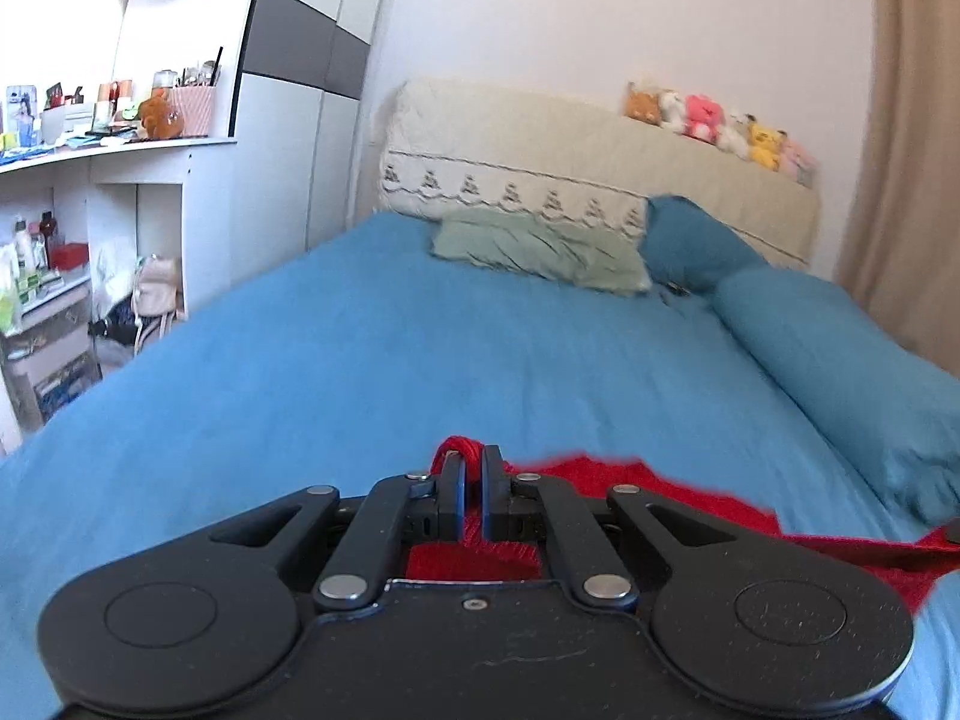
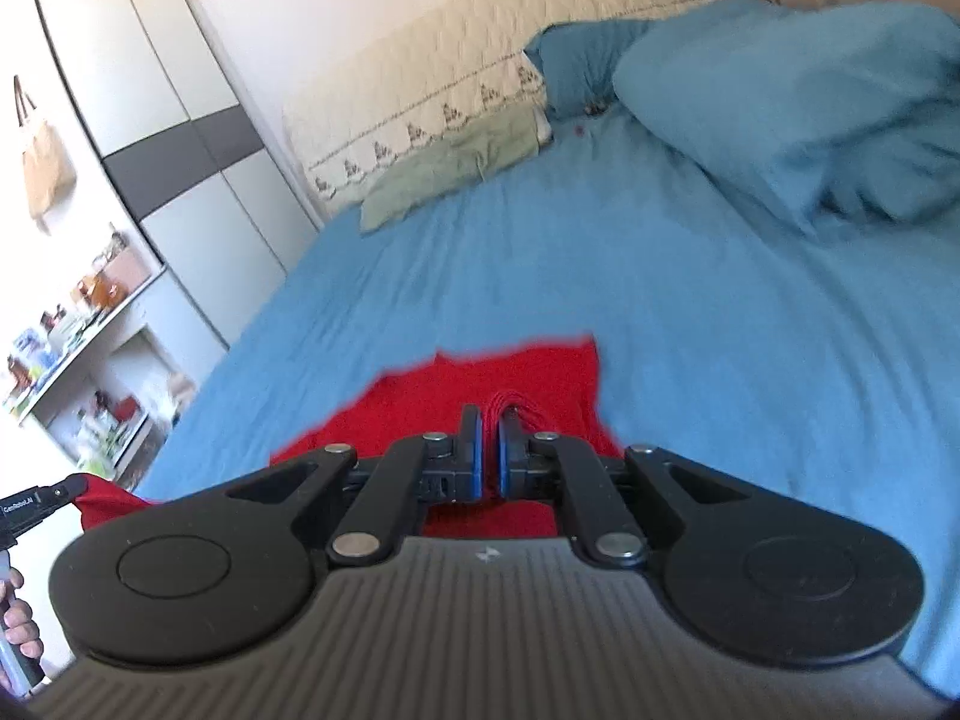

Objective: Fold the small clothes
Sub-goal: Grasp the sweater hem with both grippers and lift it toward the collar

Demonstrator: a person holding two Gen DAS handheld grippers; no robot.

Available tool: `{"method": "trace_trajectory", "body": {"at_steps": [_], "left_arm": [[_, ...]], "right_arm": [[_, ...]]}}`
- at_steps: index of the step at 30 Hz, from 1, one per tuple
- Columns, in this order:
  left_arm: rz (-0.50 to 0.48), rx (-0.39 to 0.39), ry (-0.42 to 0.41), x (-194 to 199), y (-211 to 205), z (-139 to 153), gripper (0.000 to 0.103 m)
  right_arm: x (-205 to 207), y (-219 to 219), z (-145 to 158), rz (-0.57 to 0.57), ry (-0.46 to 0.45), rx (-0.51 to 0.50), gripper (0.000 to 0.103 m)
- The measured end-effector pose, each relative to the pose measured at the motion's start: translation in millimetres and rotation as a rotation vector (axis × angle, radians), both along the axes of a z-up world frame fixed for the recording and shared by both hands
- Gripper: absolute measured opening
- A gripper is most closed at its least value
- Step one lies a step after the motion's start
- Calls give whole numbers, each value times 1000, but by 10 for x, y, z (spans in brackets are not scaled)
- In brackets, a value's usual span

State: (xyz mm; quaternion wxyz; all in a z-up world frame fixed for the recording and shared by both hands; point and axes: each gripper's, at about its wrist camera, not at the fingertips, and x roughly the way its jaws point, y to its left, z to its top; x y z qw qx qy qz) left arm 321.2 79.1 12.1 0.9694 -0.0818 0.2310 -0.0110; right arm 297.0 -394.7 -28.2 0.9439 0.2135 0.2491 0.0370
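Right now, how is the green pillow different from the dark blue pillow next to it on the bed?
The green pillow is pale sage green and lies flat on the blue sheet; the dark blue pillow is deep teal and props up against the cream headboard. The green one looks flatter and wrinkled, the dark blue one plumper and smoother. Both sit at the head of the bed, side by side.

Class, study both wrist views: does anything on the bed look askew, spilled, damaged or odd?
Nothing stands out. Both the left gripper and right gripper pinch the red garment over the blue sheet.
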Motion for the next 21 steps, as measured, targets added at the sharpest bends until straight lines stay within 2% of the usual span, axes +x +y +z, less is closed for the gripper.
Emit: {"method": "trace_trajectory", "body": {"at_steps": [4,7,9,12,15,17,18,19,20,21], "left_arm": [[46,54,20,869,-166,-236,5],[89,87,72,1397,-270,-651,5],[102,72,130,1680,-292,-969,5],[119,103,187,1967,-327,-1348,5],[134,90,219,2138,-272,-1585,5],[150,62,234,2187,-194,-1646,12],[164,57,228,2186,-161,-1642,22],[174,56,213,2166,-141,-1602,51],[178,65,190,2126,-142,-1556,66],[179,85,159,2041,-138,-1482,88]], "right_arm": [[991,-5,-115,-25,29,-38,20],[1625,57,-444,-32,64,-73,20],[1952,94,-718,-48,120,-99,20],[2251,138,-1027,-65,166,-147,20],[2446,121,-1204,-81,177,-139,20],[2521,107,-1277,-76,171,-110,23],[2534,113,-1297,-83,168,-115,27],[2523,123,-1298,-86,154,-126,47],[2487,129,-1286,-87,133,-139,84],[2429,137,-1253,-103,102,-160,100]]}}
